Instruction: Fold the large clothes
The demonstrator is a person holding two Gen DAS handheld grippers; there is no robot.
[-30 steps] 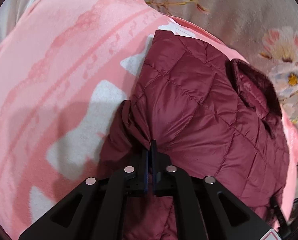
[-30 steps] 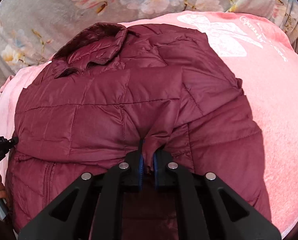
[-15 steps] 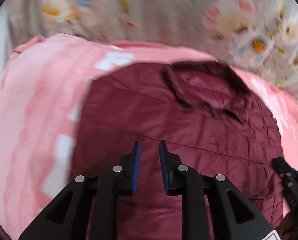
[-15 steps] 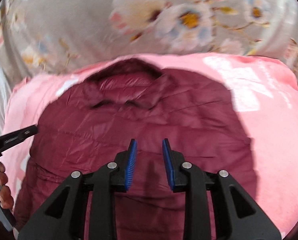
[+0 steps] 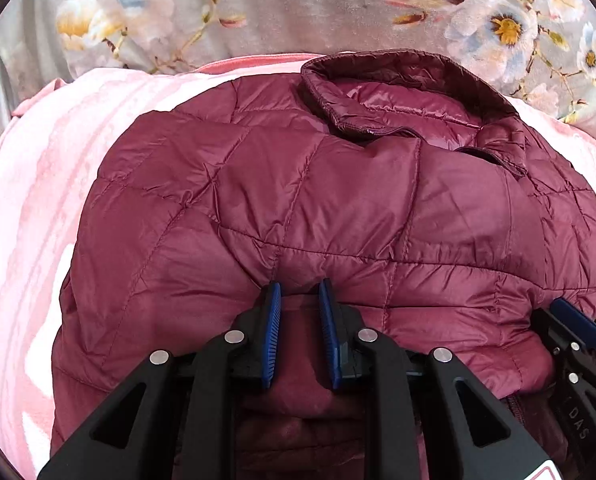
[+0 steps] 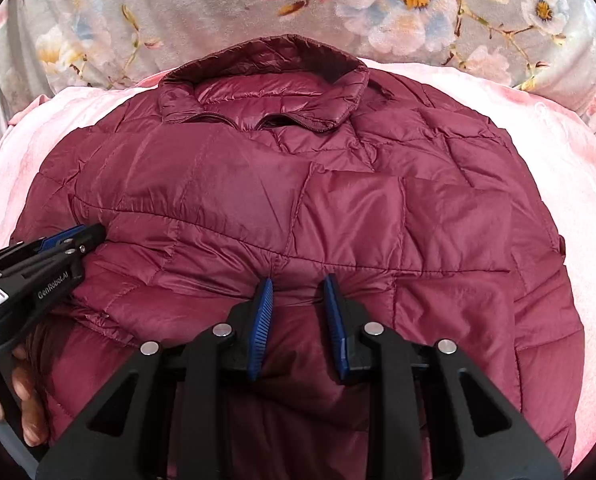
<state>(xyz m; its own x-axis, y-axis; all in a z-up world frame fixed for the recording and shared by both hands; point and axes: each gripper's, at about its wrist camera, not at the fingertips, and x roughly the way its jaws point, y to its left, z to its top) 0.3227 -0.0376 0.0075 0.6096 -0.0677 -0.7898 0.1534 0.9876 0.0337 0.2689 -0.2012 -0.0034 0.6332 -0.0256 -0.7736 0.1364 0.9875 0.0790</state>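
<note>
Step in hand: both sleeves look folded in over the maroon quilted jacket, so I judge the sides are done and the grippers are between grabs.
Left gripper: lower centre of the left view, pointing steeply down; jaws narrowly apart with nothing between them, tips just above the folded fabric.
Left hand: lower left of the right view, wrapped round the grip.
Jacket place: centre of both views, collar at the top, lying on a pink blanket over a floral sheet.
Right gripper: lower centre of its view, tilted down likewise; jaws a narrow gap, empty.
Next move: probably both must reach the hem, unseen below the frames, and carry it toward the collar.
</note>
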